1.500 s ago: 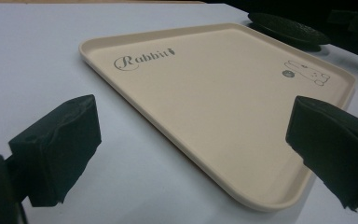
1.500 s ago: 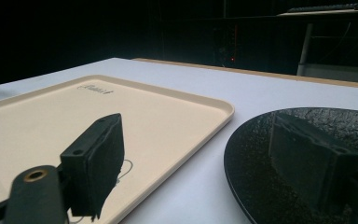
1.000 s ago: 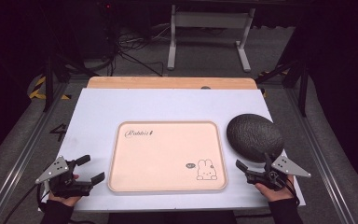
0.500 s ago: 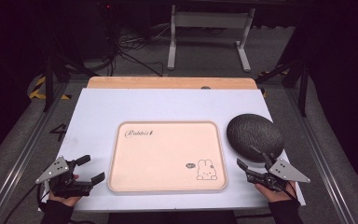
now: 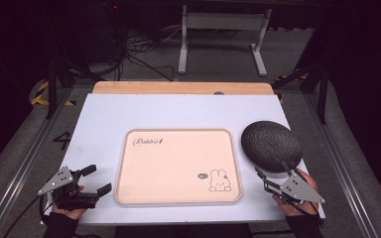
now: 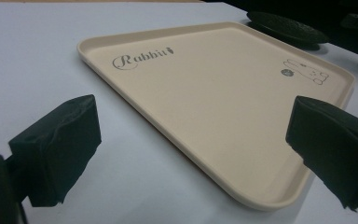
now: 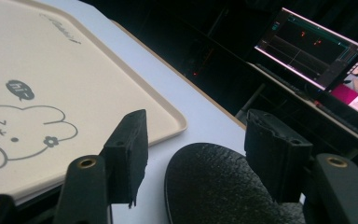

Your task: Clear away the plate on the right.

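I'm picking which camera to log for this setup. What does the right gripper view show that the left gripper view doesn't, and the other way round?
Right gripper view alone: lit monitor screens beyond the table, and the rabbit drawing up close with its "hi" bubble.

Left gripper view alone: the "Rabbit" lettering readable, and nearly the whole tray outline.

Both: the beige tray, the dark textured bowl beside it, the white table, and open black jaws.

A table (image 5: 129, 114) with a pale lavender-white top carries two things. A cream tray (image 5: 178, 166), printed with "Rabbit" and a small rabbit drawing, lies flat near the centre. At about three o'clock from it, just beside its rim, sits a dark textured oval object (image 5: 271, 145), possibly a dome or upturned bowl.
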`<state>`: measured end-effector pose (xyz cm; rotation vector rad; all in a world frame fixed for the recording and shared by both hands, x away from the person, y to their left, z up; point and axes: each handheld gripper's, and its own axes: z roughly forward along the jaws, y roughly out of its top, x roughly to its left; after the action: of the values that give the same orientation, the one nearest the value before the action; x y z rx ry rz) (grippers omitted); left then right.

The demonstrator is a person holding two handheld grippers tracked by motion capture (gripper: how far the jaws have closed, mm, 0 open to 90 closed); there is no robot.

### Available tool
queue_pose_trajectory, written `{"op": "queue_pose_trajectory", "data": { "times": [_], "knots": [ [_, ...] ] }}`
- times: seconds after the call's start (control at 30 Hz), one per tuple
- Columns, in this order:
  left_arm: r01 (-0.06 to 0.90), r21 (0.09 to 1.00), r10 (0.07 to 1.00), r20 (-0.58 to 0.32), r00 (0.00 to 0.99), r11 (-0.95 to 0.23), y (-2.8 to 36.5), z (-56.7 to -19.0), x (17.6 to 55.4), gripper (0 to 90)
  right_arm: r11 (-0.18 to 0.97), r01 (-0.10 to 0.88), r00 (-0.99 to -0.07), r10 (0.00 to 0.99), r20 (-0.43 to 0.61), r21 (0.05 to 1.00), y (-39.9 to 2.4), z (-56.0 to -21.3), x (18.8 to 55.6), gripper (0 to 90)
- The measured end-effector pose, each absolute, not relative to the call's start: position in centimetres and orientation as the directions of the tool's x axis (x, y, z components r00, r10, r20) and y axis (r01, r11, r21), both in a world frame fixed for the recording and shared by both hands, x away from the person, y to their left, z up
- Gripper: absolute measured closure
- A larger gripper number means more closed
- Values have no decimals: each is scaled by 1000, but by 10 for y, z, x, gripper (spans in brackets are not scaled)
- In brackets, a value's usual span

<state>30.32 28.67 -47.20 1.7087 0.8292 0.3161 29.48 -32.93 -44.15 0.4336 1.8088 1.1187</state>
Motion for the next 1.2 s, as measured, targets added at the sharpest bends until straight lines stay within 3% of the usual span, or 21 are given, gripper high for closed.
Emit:
{"op": "queue_pose_trajectory", "data": {
  "times": [0.4, 0.53, 0.77, 1.2],
  "knots": [
    [362, 927, 668, -207, 715, -101, 287, -472, 303, 39, 634, -196, -439, 625, -645, 748, -324, -438, 291, 398],
    [362, 927, 668, -207, 715, -101, 287, -472, 303, 38, 754, -180, -387, 536, -751, 631, -322, -439, 291, 409],
    [362, 927, 668, -207, 715, -100, 287, -472, 303, 38, 879, -118, -355, 397, -846, 462, -316, -446, 293, 429],
    [361, 927, 667, -206, 716, -101, 287, -472, 303, 38, 974, -62, -359, 181, -915, 217, -306, -462, 299, 415]
  ]
}}
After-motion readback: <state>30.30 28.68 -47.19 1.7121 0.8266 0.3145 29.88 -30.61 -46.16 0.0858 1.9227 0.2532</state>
